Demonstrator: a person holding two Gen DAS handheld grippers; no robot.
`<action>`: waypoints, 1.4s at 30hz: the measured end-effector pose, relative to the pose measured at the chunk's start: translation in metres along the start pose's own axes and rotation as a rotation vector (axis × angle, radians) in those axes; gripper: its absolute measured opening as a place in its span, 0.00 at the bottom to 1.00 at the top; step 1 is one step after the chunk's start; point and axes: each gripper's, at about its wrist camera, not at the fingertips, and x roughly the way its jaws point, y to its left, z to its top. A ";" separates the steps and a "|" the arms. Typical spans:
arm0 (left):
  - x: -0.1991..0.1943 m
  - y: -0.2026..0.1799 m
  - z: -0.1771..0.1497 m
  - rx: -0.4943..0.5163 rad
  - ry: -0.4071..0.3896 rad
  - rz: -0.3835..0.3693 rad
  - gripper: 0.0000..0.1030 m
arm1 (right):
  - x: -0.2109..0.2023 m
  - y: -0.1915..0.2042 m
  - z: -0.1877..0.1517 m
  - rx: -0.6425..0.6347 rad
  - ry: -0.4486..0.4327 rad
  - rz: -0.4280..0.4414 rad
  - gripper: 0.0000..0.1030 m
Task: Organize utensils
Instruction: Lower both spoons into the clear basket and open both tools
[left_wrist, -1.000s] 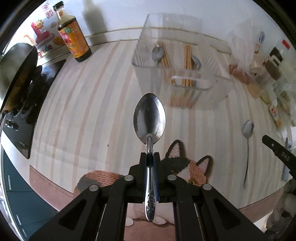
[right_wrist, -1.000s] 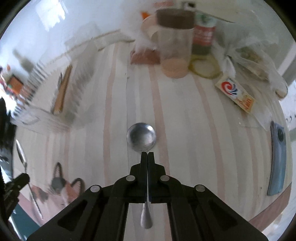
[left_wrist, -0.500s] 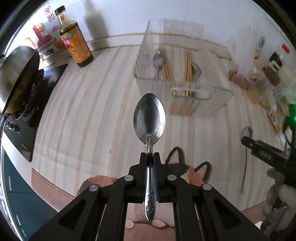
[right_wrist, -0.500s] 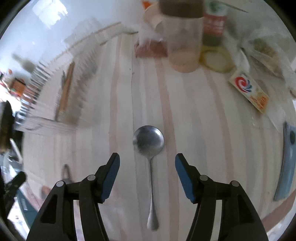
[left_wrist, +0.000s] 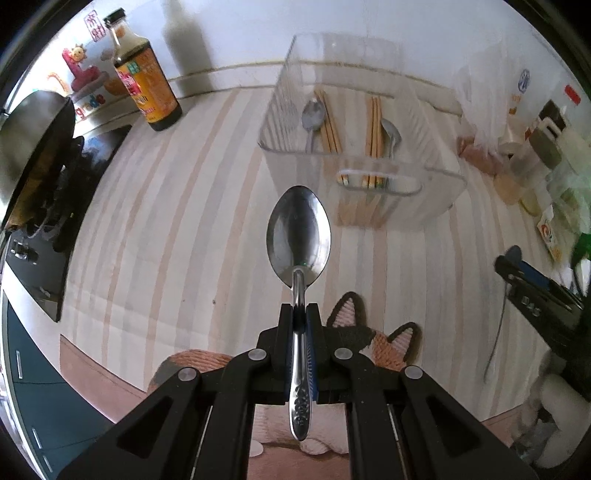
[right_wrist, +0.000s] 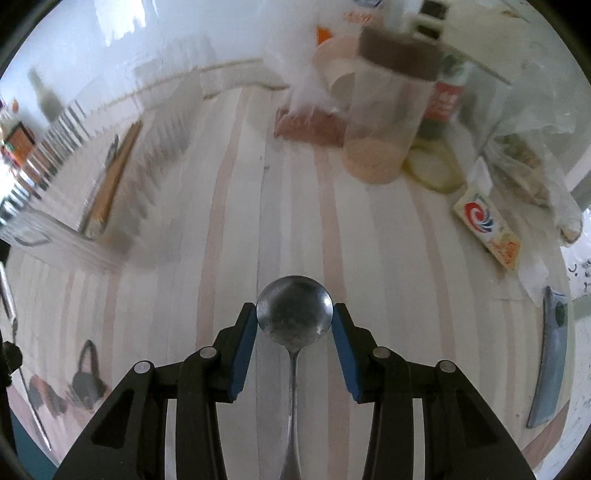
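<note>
My left gripper (left_wrist: 300, 314) is shut on the handle of a steel spoon (left_wrist: 298, 236), held above the striped counter with its bowl pointing at a clear utensil organizer (left_wrist: 354, 147). The organizer holds two spoons and two bundles of chopsticks. My right gripper (right_wrist: 294, 317) is open, its blue-padded fingers (right_wrist: 242, 347) on either side of a second spoon (right_wrist: 294, 314) lying on the counter. That spoon's handle (left_wrist: 496, 332) and the right gripper (left_wrist: 535, 295) show at the right of the left wrist view. The organizer is blurred at the left of the right wrist view (right_wrist: 92, 206).
A sauce bottle (left_wrist: 142, 77) stands at the back left beside a stove with a pan (left_wrist: 33, 147). A cat-shaped mat (left_wrist: 373, 343) lies at the front edge. Jars (right_wrist: 388, 110), bags and a small box (right_wrist: 487, 229) crowd the back right. A grey flat object (right_wrist: 550, 358) lies far right.
My right gripper opened, left the second spoon lying on the counter, and now straddles its bowl. My left gripper still holds its spoon and has drawn back a little from the organizer.
</note>
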 end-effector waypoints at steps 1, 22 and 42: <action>-0.005 0.001 0.001 0.001 -0.014 0.004 0.04 | -0.007 -0.002 0.001 0.009 -0.013 0.005 0.42; -0.110 -0.008 0.113 0.037 -0.256 -0.106 0.04 | -0.151 0.033 0.117 0.096 -0.231 0.278 0.42; -0.012 0.010 0.191 -0.041 0.018 -0.212 0.10 | -0.027 0.096 0.203 0.189 0.026 0.363 0.44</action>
